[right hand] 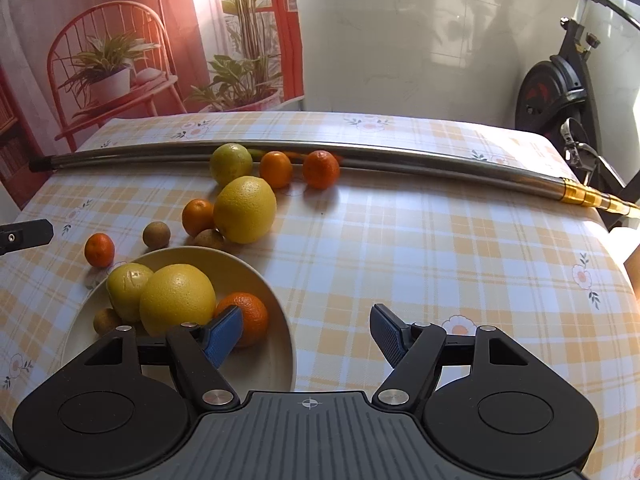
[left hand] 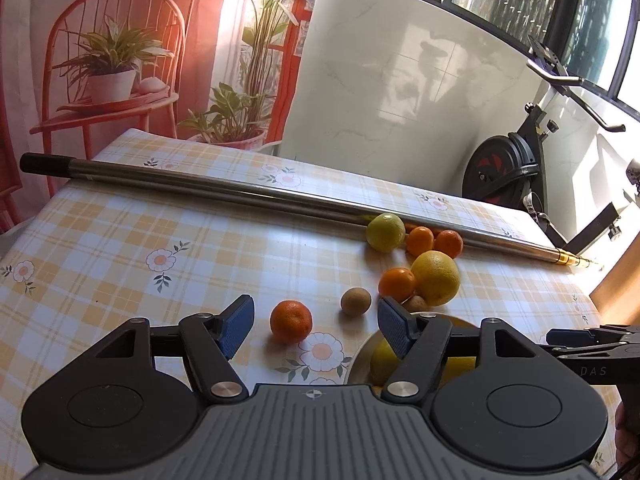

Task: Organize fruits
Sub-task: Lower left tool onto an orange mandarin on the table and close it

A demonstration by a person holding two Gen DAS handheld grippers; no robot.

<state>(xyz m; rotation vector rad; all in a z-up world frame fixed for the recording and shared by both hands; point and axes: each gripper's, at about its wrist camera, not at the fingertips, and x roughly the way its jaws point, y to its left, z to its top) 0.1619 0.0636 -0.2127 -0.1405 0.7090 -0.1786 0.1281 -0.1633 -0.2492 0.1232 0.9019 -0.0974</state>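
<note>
A cream plate (right hand: 276, 344) near the table's front holds a big yellow citrus (right hand: 177, 299), a lemon (right hand: 127, 289), a tangerine (right hand: 250, 314) and a small brown fruit (right hand: 105, 320). Loose on the cloth lie a tangerine (left hand: 291, 321), a brown kiwi-like fruit (left hand: 355, 301), a large yellow citrus (left hand: 436, 277) and several more tangerines beside a greenish lemon (left hand: 385, 232). My left gripper (left hand: 316, 326) is open, its fingers either side of the loose tangerine, a little short of it. My right gripper (right hand: 306, 338) is open and empty over the plate's right rim.
A long metal pole (left hand: 240, 192) lies across the far side of the table, touching the farthest fruits. The checked tablecloth (right hand: 440, 240) is bare to the right. An exercise bike (left hand: 520, 168) stands beyond the table's right edge.
</note>
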